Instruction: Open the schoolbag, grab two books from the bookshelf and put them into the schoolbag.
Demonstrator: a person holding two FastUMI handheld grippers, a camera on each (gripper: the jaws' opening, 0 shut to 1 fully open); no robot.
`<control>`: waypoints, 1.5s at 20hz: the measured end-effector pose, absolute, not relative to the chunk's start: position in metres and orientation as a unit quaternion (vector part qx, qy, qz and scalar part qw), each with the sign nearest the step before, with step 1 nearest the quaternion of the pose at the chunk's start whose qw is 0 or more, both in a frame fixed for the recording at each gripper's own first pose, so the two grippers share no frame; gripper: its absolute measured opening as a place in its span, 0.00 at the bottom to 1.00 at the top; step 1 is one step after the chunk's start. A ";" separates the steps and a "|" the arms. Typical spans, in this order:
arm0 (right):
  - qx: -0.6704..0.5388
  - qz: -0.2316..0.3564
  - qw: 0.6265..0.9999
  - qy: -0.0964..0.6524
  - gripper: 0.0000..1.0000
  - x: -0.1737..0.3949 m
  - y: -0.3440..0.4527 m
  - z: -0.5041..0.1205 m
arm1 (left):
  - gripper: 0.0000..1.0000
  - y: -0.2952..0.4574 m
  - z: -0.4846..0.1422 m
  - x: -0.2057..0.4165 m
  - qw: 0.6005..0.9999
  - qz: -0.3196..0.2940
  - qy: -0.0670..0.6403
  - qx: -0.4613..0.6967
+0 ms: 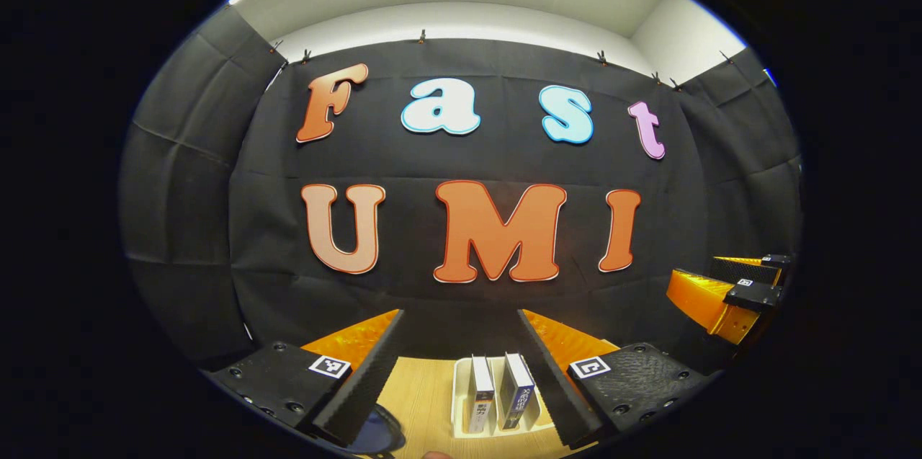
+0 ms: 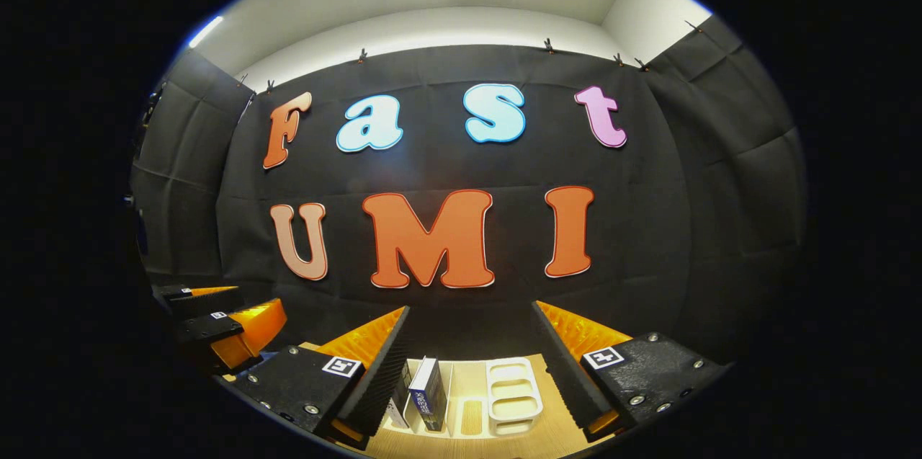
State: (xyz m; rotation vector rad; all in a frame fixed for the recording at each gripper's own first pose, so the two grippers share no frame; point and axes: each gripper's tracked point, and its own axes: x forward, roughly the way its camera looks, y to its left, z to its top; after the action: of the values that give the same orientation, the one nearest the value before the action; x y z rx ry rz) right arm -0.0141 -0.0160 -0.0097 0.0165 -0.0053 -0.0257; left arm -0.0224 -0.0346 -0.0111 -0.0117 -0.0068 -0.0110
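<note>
Between the gaping, empty left claw (image 1: 461, 358), two upright books (image 1: 497, 390), schoolbag (image 1: 378, 434) cut off, right claw (image 2: 472, 351) likewise.

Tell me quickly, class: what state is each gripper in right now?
Left gripper: open, holding nothing, above the two books.
Right gripper: open, holding nothing, above the white rack.

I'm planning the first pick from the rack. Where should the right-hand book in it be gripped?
Take the right-hand book by its top edge, coming down from above. It stands upright in the white book rack beside the other book, so only its top is free; the open left tongs should straddle its thickness.
</note>
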 end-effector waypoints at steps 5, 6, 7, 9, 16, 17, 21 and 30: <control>0.002 -0.008 1.000 -0.010 0.95 -0.015 -0.011 -0.009 | 0.94 -0.033 -0.016 -0.022 1.000 -0.008 0.003 -0.006; 0.001 -0.008 1.000 -0.009 0.95 -0.014 -0.010 -0.009 | 0.93 -0.032 -0.016 -0.020 1.000 -0.007 0.003 -0.006; 0.001 -0.008 1.000 -0.008 0.95 -0.014 -0.010 -0.009 | 0.94 -0.030 -0.016 -0.021 1.000 -0.006 0.003 -0.006; 0.000 -0.009 1.000 -0.011 1.00 -0.012 -0.009 -0.007 | 0.94 -0.027 -0.015 -0.022 1.000 -0.003 0.001 -0.007; -0.003 -0.014 1.000 -0.018 0.95 -0.007 -0.008 -0.007 | 0.93 -0.009 -0.012 -0.023 1.000 0.014 -0.013 -0.003; -0.005 -0.014 1.000 -0.017 0.95 -0.007 -0.009 -0.007 | 0.93 -0.007 -0.013 -0.023 1.000 0.018 -0.011 -0.004; -0.008 -0.016 1.000 -0.015 0.95 -0.005 -0.008 -0.010 | 0.94 0.004 -0.017 -0.023 1.000 0.024 -0.007 -0.007; -0.018 -0.023 1.000 0.005 0.96 0.001 -0.010 -0.033 | 0.95 0.036 -0.083 -0.025 0.997 0.028 0.063 0.018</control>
State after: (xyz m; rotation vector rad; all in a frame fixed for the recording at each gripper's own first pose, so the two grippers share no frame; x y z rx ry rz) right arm 0.0006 -0.0099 -0.0334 -0.0355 0.0094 -0.0469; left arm -0.0247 0.0363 -0.0830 0.0354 0.1257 0.0556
